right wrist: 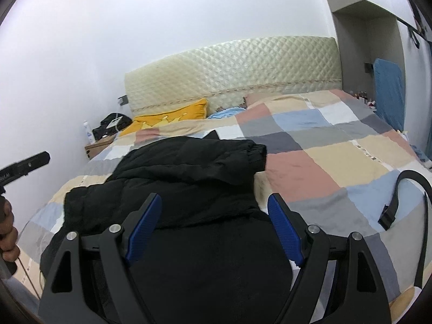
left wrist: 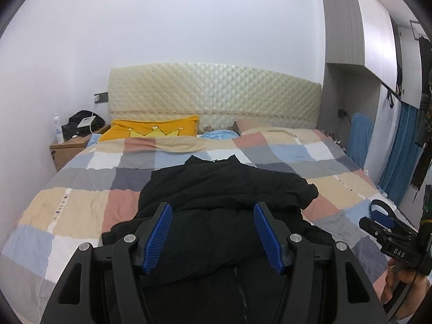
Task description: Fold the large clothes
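Hovering above the black padded jacket (left wrist: 216, 202), the left gripper (left wrist: 213, 236) has its blue-padded jaws spread apart with nothing pinched between them; only the jacket's fabric shows in the gap below. The right gripper (right wrist: 214, 228) is likewise spread wide and empty, over the jacket's near part. The jacket lies partly folded in the middle of the patchwork duvet (left wrist: 81, 202), one sleeve cuff (right wrist: 257, 154) reaching toward the duvet's right half. A black strap (right wrist: 405, 189) lies on the duvet right of the jacket. Beyond the jacket, at the head of the duvet, sit a yellow cushion (left wrist: 154, 131) and a quilted cream headboard (left wrist: 216, 91). Left of the duvet's head stands a wooden nightstand (left wrist: 64, 151) with a white bottle (left wrist: 58, 129).
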{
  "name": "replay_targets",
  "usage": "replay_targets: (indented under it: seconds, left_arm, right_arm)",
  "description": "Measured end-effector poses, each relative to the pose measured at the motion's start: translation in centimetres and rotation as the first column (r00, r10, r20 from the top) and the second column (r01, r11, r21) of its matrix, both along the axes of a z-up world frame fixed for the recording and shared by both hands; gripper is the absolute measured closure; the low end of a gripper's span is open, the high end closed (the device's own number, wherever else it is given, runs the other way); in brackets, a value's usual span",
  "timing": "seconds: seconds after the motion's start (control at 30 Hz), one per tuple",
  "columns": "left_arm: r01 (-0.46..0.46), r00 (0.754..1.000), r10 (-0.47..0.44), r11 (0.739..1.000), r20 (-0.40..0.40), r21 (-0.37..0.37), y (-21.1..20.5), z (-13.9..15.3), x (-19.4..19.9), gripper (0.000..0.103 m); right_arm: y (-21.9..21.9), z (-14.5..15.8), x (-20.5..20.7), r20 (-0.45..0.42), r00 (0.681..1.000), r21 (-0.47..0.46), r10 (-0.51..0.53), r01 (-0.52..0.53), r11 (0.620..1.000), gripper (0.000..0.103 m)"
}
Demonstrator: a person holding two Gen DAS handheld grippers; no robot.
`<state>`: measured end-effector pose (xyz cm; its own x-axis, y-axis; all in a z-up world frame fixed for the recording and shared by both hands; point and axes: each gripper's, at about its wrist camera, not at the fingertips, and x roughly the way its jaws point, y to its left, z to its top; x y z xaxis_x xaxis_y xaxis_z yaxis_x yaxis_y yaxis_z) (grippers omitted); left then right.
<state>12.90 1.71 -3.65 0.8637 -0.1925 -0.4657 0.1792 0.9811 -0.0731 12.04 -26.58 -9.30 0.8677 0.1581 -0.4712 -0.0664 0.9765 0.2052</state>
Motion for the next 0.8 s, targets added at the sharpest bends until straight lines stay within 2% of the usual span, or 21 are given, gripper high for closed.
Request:
replay_targets:
  seconds: [0.1, 0.17, 0.27, 0.37, 0.53, 0.67, 0.8]
  left_arm:
    - [-0.022, 1.000, 0.022, 1.000, 0.011, 0.005, 0.8, -0.2, -1.0, 0.040]
    - [-0.045, 0.999, 0.046, 0.999, 0.018, -0.029, 2.0, -0.6, -1.6, 0.040]
    - [-0.062, 0.998, 0.062, 0.995, -0.008, -0.083, 3.2, -1.6, -1.7, 0.040]
    - [-0.092, 0.996, 0.090, 0.993, -0.028, -0.075, 4.2, -2.5, -1.7, 0.040]
    - [-0.137, 0.990, 0.135, 0.990, -0.043, -0.036, 4.6, -3.8, -1.3, 0.040]
    - [-0.154, 0.986, 0.152, 0.988, -0.068, -0.026, 4.7, -4.9, -0.6, 0.040]
    - [-0.174, 0.982, 0.171, 0.984, -0.081, -0.024, 5.0, -5.7, 0.1, 0.040]
  right_arm:
    - [0.8, 0.1, -0.8, 0.017, 1.000, -0.005, 0.013, -0.013, 1.000, 0.022]
    - [1.4, 0.2, -0.9, 0.023, 1.000, -0.026, 0.014, -0.013, 1.000, 0.022]
    - [1.9, 0.5, -0.3, 0.024, 0.999, -0.019, 0.037, -0.036, 0.999, 0.022]
    - [2.0, 1.0, 1.3, 0.016, 0.998, -0.008, 0.054, -0.054, 0.998, 0.022]
    - [0.4, 0.2, 8.0, -0.101, 0.992, 0.091, 0.081, -0.072, 0.993, 0.022]
    - [-2.3, -2.5, 13.7, -0.235, 0.971, 0.210, 0.047, 0.003, 0.978, 0.022]
    - [-4.9, -5.6, 17.8, -0.306, 0.952, 0.221, -0.006, 0.077, 0.972, 0.022]
